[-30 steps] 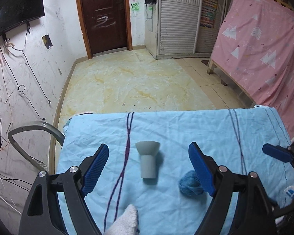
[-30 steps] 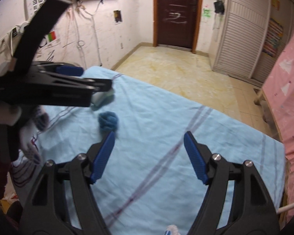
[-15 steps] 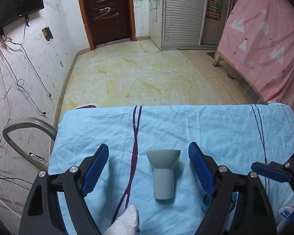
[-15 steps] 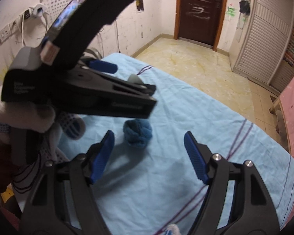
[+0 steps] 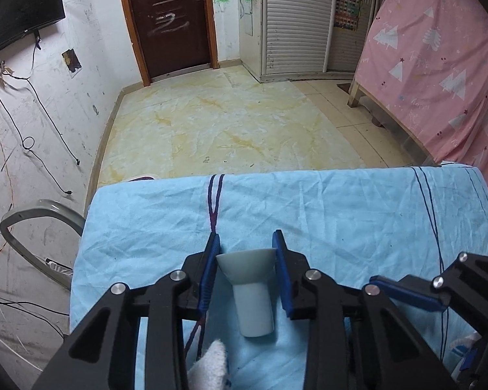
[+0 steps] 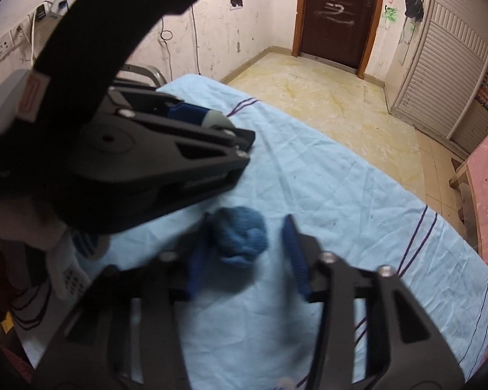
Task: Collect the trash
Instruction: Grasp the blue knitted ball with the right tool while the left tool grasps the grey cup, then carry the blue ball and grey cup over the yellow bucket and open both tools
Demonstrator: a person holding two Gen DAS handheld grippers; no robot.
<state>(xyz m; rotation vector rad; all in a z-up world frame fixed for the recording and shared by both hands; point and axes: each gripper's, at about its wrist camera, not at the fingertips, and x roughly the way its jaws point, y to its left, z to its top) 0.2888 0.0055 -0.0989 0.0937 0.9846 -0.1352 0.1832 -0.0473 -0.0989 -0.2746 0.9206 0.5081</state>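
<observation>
A pale grey funnel-shaped plastic piece (image 5: 249, 279) lies on the light blue sheet (image 5: 341, 214). My left gripper (image 5: 246, 253) is shut on its flared end, both blue pads touching it; it also shows in the right wrist view (image 6: 211, 123). A crumpled dark blue wad (image 6: 240, 240) lies on the sheet between the fingers of my right gripper (image 6: 244, 250). The right jaws are partly closed around the wad, the left pad touching it, a gap at the right pad. The right gripper's finger (image 5: 403, 292) shows at the left wrist view's lower right.
The sheet-covered table ends at a far edge (image 5: 276, 175) above a yellow tiled floor (image 5: 231, 117). A grey metal chair frame (image 5: 32, 224) stands at the left. A pink curtain (image 5: 439, 65) hangs at the right. A white-gloved hand (image 6: 65, 260) holds the left gripper.
My left gripper closed from wide open onto the funnel piece's flared end. My right gripper moved forward over the blue wad and its jaws narrowed around it.
</observation>
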